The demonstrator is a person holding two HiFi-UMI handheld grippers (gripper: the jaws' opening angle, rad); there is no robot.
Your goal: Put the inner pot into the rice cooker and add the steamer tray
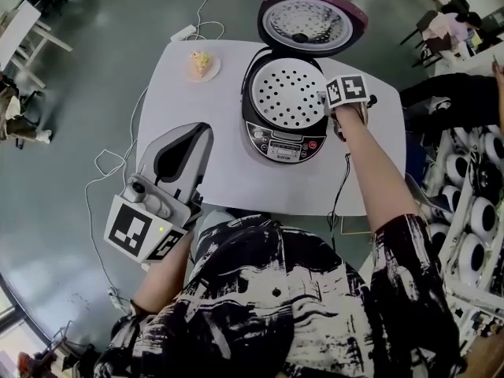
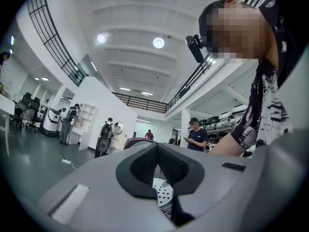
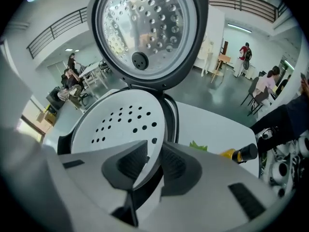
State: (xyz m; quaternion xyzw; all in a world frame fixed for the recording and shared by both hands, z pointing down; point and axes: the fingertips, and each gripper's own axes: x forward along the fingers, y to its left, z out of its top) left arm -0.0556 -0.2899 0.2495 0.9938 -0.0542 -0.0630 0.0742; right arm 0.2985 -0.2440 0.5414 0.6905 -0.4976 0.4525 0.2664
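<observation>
Nearest the person, the left gripper (image 1: 201, 132) hung over the near edge of the table (image 1: 236, 183), its pads closed together on nothing. Farther on, the right gripper (image 3: 154, 148) pointed steeply down beside the rice cooker (image 1: 283, 142), jaws only narrowly apart. The white perforated steamer tray (image 1: 287, 93) sat in the cooker's mouth, its rim between the pads, with a dark gap showing at one pad. Behind stood the raised lid (image 1: 311, 18).

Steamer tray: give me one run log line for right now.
steamer tray: in rice cooker | lid: open | right claw: open, tray rim between jaws | left claw: shut, empty
</observation>
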